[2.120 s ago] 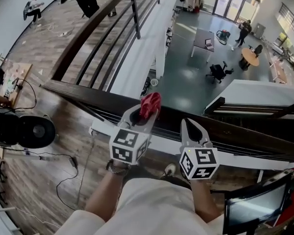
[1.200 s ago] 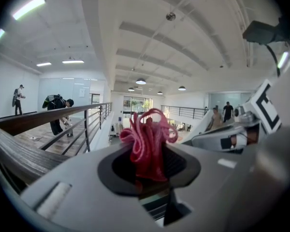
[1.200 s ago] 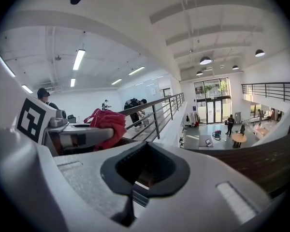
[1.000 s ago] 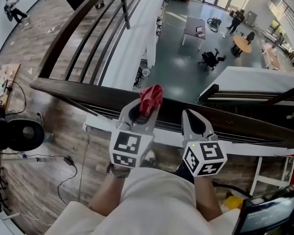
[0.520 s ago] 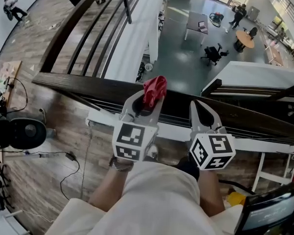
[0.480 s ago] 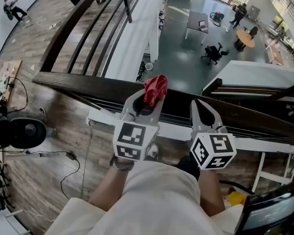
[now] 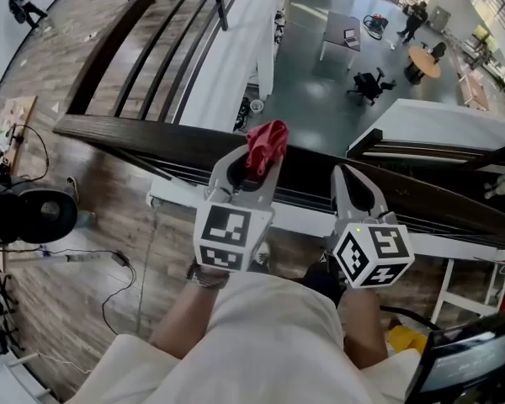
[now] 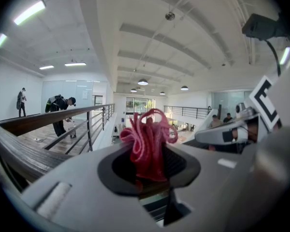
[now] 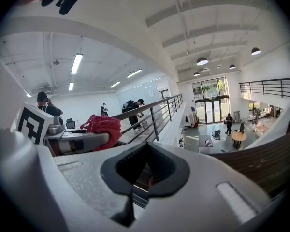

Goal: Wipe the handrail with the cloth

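Right gripper (image 7: 350, 178) drifted rightward, jaws closed, empty — left gripper (image 7: 251, 162) clamps red cloth (image 7: 268, 141) over handrail (image 7: 126, 131), office chair (image 7: 369, 82) far below.

I count two tongs in my hands: the left tongs (image 7: 246, 160) and the right tongs (image 7: 352, 182). There is one red cloth (image 7: 267, 141). Two wooden handrails meet at a corner, the near handrail (image 7: 135, 135) and the far handrail (image 7: 109, 49). On the floor below stand two tables, a grey table (image 7: 343, 34) and a round table (image 7: 420, 58), and one black chair (image 7: 369, 83). I see three people: two on my level, one below.
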`<act>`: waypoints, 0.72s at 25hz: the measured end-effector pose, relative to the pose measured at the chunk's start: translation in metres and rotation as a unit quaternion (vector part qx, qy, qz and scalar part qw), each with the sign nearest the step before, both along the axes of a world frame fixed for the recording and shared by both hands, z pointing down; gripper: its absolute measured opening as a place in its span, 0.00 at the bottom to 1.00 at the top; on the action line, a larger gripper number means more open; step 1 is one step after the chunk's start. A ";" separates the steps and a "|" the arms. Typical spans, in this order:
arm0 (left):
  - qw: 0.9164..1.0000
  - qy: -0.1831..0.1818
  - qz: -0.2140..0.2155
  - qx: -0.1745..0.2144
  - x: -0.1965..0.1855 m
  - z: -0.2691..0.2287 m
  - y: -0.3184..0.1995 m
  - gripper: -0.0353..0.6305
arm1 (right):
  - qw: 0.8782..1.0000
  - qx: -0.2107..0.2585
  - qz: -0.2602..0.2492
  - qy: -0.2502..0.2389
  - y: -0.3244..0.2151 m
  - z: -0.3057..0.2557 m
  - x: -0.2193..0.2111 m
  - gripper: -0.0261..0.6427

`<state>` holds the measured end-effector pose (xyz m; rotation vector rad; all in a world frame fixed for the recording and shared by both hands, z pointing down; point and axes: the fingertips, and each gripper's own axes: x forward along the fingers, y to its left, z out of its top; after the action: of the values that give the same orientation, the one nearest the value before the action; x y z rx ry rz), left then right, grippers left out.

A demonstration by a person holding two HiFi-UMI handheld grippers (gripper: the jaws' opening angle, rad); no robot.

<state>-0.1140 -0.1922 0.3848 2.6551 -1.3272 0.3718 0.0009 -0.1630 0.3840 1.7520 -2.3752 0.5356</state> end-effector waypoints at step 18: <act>0.999 -0.016 0.043 0.006 0.062 0.000 0.019 0.23 | 1.000 0.001 -0.008 -0.023 0.005 0.002 0.020 0.04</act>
<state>-0.0521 -0.1736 0.3852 2.7338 -1.2289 0.4202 0.0213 -0.1577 0.3856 1.7390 -2.4185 0.5773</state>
